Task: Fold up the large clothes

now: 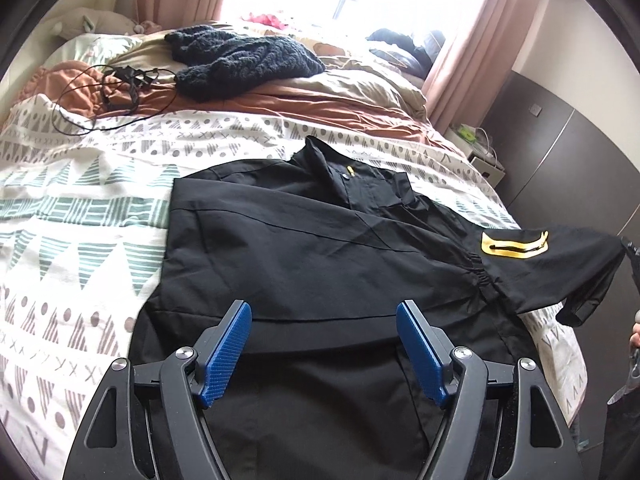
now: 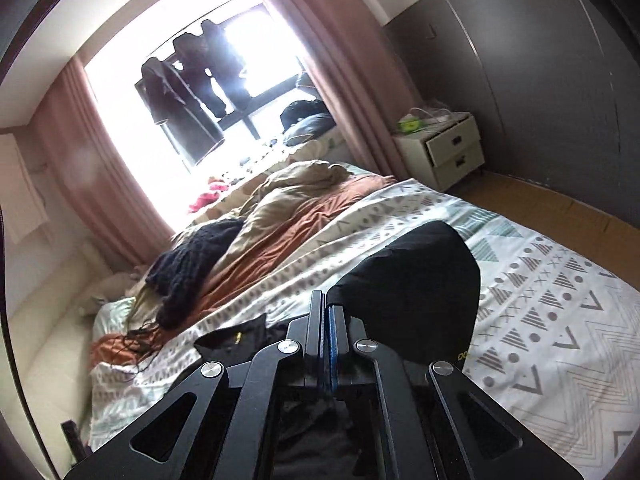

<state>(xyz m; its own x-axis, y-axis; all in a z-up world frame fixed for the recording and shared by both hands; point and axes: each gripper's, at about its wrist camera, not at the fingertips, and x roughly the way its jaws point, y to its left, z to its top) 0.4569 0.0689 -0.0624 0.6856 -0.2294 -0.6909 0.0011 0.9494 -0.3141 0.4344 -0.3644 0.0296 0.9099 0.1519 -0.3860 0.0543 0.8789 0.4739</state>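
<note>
A black short-sleeved shirt (image 1: 320,248) lies spread on the bed, collar away from me, with a yellow patch (image 1: 514,245) on its right sleeve. My left gripper (image 1: 324,316) is open and empty, hovering just above the shirt's lower part. My right gripper (image 2: 329,308) is shut on the black sleeve (image 2: 412,292) and holds it lifted off the bed. In the left wrist view the raised sleeve (image 1: 560,276) stretches to the right edge, where part of the right gripper shows. The shirt's collar (image 2: 236,338) shows in the right wrist view.
The bed has a patterned cover (image 1: 80,208) and a rumpled brown and beige duvet (image 1: 320,92). A dark knitted garment (image 1: 240,60) and black cables (image 1: 116,88) lie on it. A white nightstand (image 2: 448,152) and dark wardrobe (image 2: 540,80) stand at the right.
</note>
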